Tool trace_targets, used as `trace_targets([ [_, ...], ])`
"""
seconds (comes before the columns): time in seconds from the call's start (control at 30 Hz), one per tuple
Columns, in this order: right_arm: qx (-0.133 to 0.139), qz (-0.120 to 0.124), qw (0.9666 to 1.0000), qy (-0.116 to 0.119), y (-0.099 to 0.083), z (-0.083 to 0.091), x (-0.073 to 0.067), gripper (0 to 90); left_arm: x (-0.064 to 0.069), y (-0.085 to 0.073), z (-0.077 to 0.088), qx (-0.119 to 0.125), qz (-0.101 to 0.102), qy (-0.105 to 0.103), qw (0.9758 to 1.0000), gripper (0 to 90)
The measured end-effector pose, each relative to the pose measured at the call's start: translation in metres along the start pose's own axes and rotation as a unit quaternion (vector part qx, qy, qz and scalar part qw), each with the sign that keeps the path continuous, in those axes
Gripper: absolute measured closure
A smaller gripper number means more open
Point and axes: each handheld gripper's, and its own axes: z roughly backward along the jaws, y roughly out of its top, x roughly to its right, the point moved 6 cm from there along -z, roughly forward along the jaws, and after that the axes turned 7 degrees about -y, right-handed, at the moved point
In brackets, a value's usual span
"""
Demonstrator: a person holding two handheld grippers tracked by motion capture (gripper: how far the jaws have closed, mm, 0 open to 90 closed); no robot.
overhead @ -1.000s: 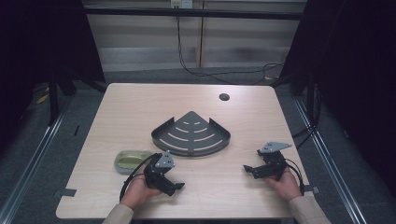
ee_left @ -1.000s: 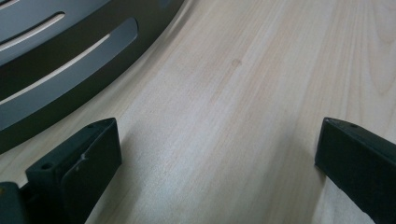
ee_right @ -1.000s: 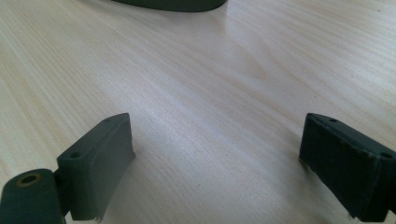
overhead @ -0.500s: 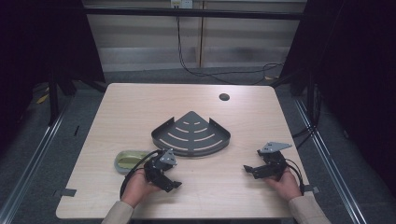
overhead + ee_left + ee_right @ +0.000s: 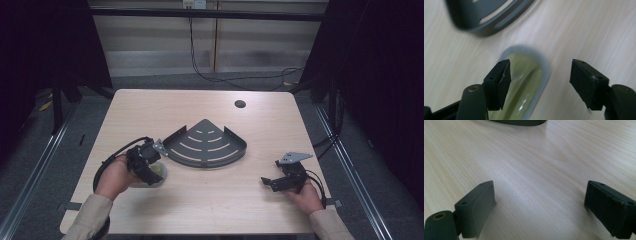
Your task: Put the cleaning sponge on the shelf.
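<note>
An oval yellow-green thing with a grey rim (image 5: 160,173) lies flat on the wooden table, front left. My left gripper (image 5: 151,167) hangs right over it, open. In the left gripper view, one jaw is above the yellow-green thing (image 5: 524,82) and the other above bare wood beside it; the left gripper (image 5: 541,70) holds nothing. A dark grey corner shelf with slots (image 5: 205,145) rests at mid-table, just beyond that hand. My right gripper (image 5: 266,182) sits low at the front right, open, its jaws (image 5: 541,188) spread over bare wood.
The table (image 5: 150,110) has a small round hole (image 5: 240,104) near its far edge. The corner shelf's rim (image 5: 486,17) is close past the left jaws, and its edge (image 5: 519,122) lies farther off from the right gripper. Dark floor and cables surround the table.
My left hand has moved forward from the front edge and now covers most of the yellow-green thing. The right gripper has stayed put.
</note>
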Motion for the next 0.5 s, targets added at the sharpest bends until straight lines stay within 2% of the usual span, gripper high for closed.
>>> trace_targets([
  [0.03,0.000,0.000,1.0000,0.000,0.000,0.000,0.000,9.1,-0.010,-0.008,0.002,-0.024,0.006,0.005,0.9997,35.6],
  [0.07,0.000,0.000,1.0000,0.000,0.000,0.000,0.000,9.1,-0.010,-0.008,0.002,-0.024,0.006,0.005,0.9997,36.1],
  [0.17,0.000,-0.001,1.0000,-0.001,0.000,0.000,0.000,9.1,-0.019,-0.017,0.003,-0.054,-0.001,-0.002,0.9986,41.1],
  [0.27,0.000,0.000,1.0000,-0.001,0.000,0.000,0.000,9.1,-0.023,-0.018,0.003,-0.068,-0.009,-0.006,0.9976,43.9],
  [0.33,0.000,0.001,1.0000,0.000,0.000,0.000,0.000,9.1,-0.028,-0.019,0.002,-0.092,-0.016,-0.009,0.9956,45.5],
  [0.47,0.001,0.000,1.0000,0.000,0.000,0.000,0.000,9.1,-0.031,-0.018,-0.001,-0.103,-0.018,-0.020,0.9943,50.7],
  [0.5,0.001,0.000,1.0000,0.000,0.000,0.000,0.000,9.1,-0.032,-0.018,-0.003,-0.114,-0.023,-0.024,0.9930,51.6],
])
